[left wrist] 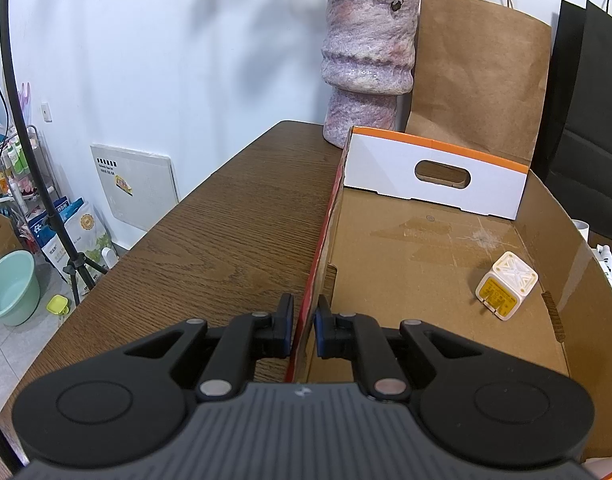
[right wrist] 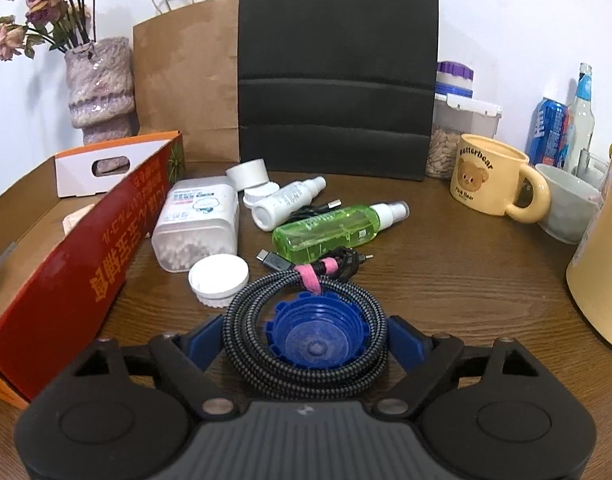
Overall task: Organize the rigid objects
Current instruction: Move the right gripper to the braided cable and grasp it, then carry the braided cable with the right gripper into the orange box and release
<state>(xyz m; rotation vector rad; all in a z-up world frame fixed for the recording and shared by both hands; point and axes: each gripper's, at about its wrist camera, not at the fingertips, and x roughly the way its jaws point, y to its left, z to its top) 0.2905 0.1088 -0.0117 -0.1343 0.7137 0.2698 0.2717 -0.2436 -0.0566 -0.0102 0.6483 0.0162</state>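
Observation:
My left gripper (left wrist: 304, 320) is shut on the red left wall of the open cardboard box (left wrist: 325, 232). A white-and-yellow charger plug (left wrist: 505, 286) lies on the box floor at the right. In the right wrist view, my right gripper (right wrist: 306, 340) straddles a coiled braided cable (right wrist: 258, 300) with a blue cap (right wrist: 315, 340) inside the coil; both blue pads rest against the coil's sides. Beyond it lie a green spray bottle (right wrist: 333, 232), a white spray bottle (right wrist: 286, 198), a cotton-swab box (right wrist: 198, 224) and a white lid (right wrist: 218, 278).
The cardboard box (right wrist: 86, 264) stands left of the items. A vase (left wrist: 365, 60), a brown paper bag (right wrist: 186, 80) and a black bag (right wrist: 337, 68) line the back. A yellow bear mug (right wrist: 489, 180), a white bowl (right wrist: 565, 208) and bottles stand right.

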